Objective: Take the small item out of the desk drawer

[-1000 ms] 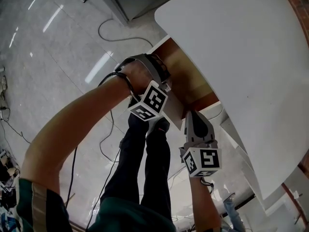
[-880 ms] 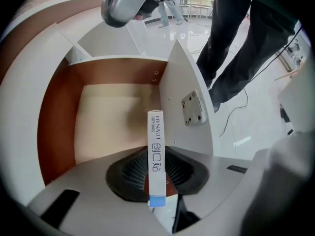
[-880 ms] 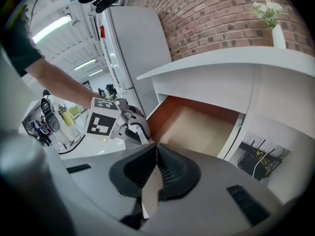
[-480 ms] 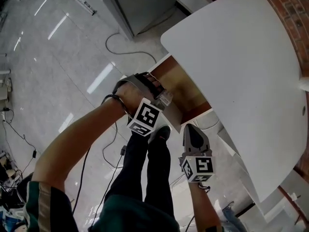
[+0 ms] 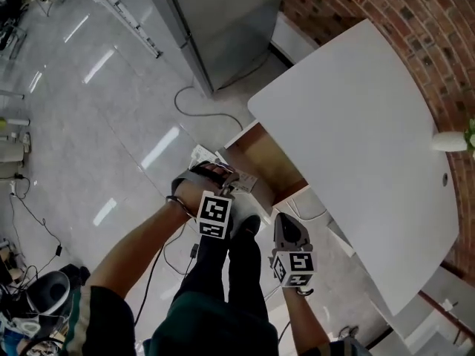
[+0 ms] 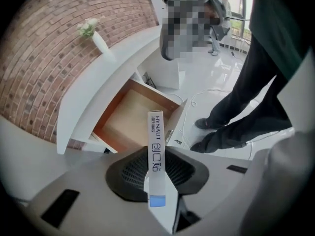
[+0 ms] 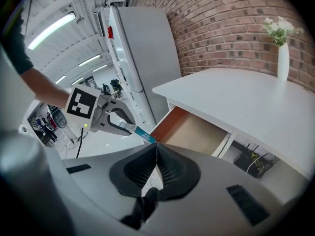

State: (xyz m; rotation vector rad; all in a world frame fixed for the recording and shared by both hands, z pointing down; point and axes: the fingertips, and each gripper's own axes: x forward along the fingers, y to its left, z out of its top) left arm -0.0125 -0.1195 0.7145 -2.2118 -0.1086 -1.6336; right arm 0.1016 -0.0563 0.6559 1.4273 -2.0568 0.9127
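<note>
My left gripper (image 6: 158, 156) is shut on a thin white box (image 6: 156, 144) with dark print and a blue patch; the box sticks out past the pads. Below it the wooden desk drawer (image 6: 129, 119) stands open, its inside bare as far as I see. In the head view the left gripper (image 5: 227, 181) hangs in front of the drawer (image 5: 265, 159), above the floor. My right gripper (image 5: 284, 222) is beside it, near the drawer's front corner. The right gripper (image 7: 156, 147) is shut on nothing and looks at the left gripper (image 7: 129, 126) with the box (image 7: 143, 134).
The white desk top (image 5: 356, 132) runs along a brick wall (image 5: 415, 28), with a white vase of flowers (image 7: 282, 58) on it. A tall grey cabinet (image 5: 215, 21) stands beyond the desk. Cables (image 5: 194, 104) lie on the glossy floor. The person's legs (image 5: 230, 273) are under the grippers.
Both grippers have risen and drawn back from the open drawer. The left one has rolled at the wrist with the box still in it. The head view now takes in more of the desk.
</note>
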